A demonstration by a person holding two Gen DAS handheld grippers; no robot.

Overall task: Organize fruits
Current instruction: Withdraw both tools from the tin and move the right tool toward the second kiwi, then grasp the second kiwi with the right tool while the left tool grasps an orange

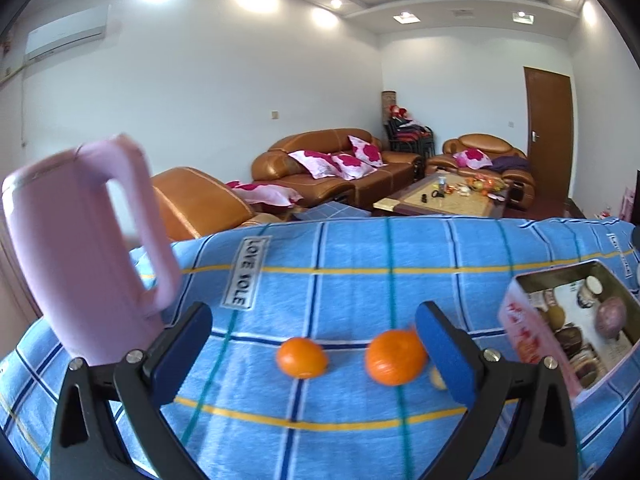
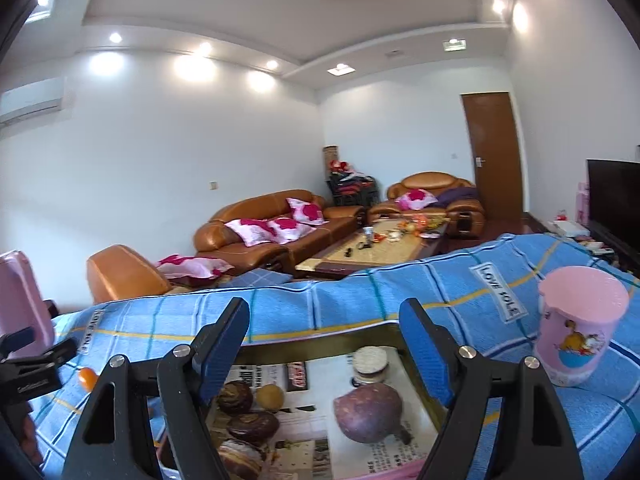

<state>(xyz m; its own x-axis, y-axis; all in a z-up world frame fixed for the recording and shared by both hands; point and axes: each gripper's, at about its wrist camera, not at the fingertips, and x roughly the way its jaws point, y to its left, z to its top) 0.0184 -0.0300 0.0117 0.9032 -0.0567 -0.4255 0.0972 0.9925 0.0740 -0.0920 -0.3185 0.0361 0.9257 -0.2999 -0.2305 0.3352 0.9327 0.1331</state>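
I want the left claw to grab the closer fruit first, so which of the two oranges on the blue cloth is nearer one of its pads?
The right-hand orange: it sits right beside the left claw's right pad, while the other orange lies mid-gap.

Bare blue checked cloth point(image 1: 352, 248) lies open toward 12 o'clock of the left gripper point(image 1: 314, 354), with 2 oranges point(image 1: 302, 358) point(image 1: 395, 356) between its spread fingers. A pink jug point(image 1: 80, 248) blocks 10 o'clock; the tin box point(image 1: 532, 336) stands at 3 o'clock.
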